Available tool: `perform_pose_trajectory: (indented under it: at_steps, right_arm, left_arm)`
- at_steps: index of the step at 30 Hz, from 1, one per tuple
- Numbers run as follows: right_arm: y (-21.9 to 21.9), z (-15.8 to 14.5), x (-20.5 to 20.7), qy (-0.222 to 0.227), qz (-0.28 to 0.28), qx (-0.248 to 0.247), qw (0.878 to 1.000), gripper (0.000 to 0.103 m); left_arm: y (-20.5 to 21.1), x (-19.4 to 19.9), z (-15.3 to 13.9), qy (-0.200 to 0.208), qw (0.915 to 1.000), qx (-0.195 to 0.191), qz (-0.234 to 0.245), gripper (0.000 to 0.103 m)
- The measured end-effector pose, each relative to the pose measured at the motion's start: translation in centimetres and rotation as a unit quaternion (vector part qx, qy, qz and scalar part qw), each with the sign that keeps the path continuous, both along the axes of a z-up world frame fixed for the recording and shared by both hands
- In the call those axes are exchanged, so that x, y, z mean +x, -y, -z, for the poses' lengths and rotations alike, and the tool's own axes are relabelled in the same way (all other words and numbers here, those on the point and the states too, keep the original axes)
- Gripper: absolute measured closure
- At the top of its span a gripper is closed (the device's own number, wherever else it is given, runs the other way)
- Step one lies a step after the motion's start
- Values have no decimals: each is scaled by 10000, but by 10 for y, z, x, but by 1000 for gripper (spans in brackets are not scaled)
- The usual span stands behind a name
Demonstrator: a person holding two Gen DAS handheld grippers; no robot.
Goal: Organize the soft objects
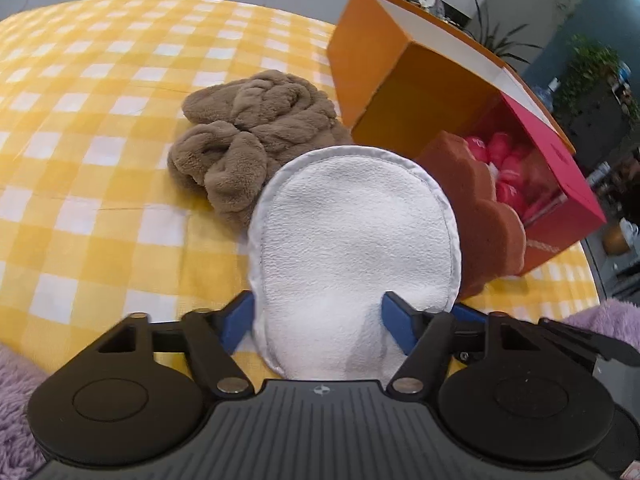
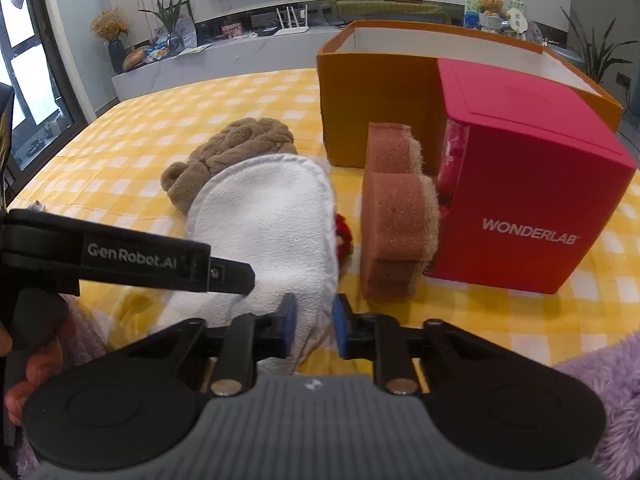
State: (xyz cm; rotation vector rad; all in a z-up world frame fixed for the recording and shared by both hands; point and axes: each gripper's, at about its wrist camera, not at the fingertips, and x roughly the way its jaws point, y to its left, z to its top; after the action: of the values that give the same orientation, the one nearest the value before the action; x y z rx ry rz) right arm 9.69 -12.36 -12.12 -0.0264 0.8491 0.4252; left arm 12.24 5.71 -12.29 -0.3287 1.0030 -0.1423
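While the white pad (image 1: 352, 232) lies flat, both grippers' fingers (image 1: 394, 316) straddle it.

White mitt (image 1: 352, 232) — yellow-checked cloth (image 1: 100, 140)

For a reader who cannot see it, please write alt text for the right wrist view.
A white cloth pad lies on a yellow checked tablecloth, its near edge between the blue pads of the right hand-held gripper. Behind it sits a crumpled brown towel; to its right, brown sponges lean against a red box before an orange box.
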Motion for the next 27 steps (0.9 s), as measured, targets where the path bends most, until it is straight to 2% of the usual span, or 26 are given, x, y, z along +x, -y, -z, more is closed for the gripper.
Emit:
perform_pose_trajectory:
  at_steps: [1, 3, 4, 5, 7, 8, 9, 14, 17, 19, 23, 25, 27]
  right_arm:
    - [0, 0, -1, 31, -2, -12, 10000, 85]
    - [2, -1, -1, 31, 17, 40, 10000, 87]
    - [3, -2, -1, 32, 5, 79, 10000, 89]
    - [3, -3, -2, 49, -29, 120, 9999, 90]
    - [2, -7, -6, 163, -122, 137, 9997, 94]
    - [2, -9, -8, 234, -154, 152, 9995, 95]
    - [3, -12, -11, 301, -189, 202, 9992, 96]
    - [-5, -15, -17, 302, -545, 331, 9975, 97]
    - [-9, -14, -22, 300, -783, 335, 9959, 97]
    - [-12, -16, -27, 390, -980, 352, 9938, 97]
    - [-22, -20, -32, 551, -1194, 301, 9909, 97]
    - [-32, -22, -32, 637, -1321, 278, 9888, 97]
    - [-42, -24, -29, 794, -1486, 189, 9855, 97]
  left_arm:
    - [0, -1, 0, 15, 10000, 4, 16, 44]
    - [0, -1, 0, 13, 10000, -12, 65, 55]
    - [0, -2, -1, 37, 10000, 3, 68, 66]
    - [1, -4, -3, 98, 9999, -14, 91, 71]
    - [2, -10, -8, 257, 9995, -80, 170, 91]
    - [2, -14, -10, 308, 9992, -126, 203, 93]
    - [2, -18, -12, 351, 9988, -222, 252, 103]
    - [-2, -36, -14, 241, 9973, -635, 282, 103]
    - [-11, -38, -18, 189, 9963, -836, 15, 93]
    - [-14, -41, -24, 256, 9962, -824, -137, 74]
    - [-21, -47, -42, 560, 9953, -722, -308, 68]
    - [-26, -49, -52, 684, 9949, -621, -400, 60]
    - [-34, -51, -58, 769, 9939, -566, -543, 59]
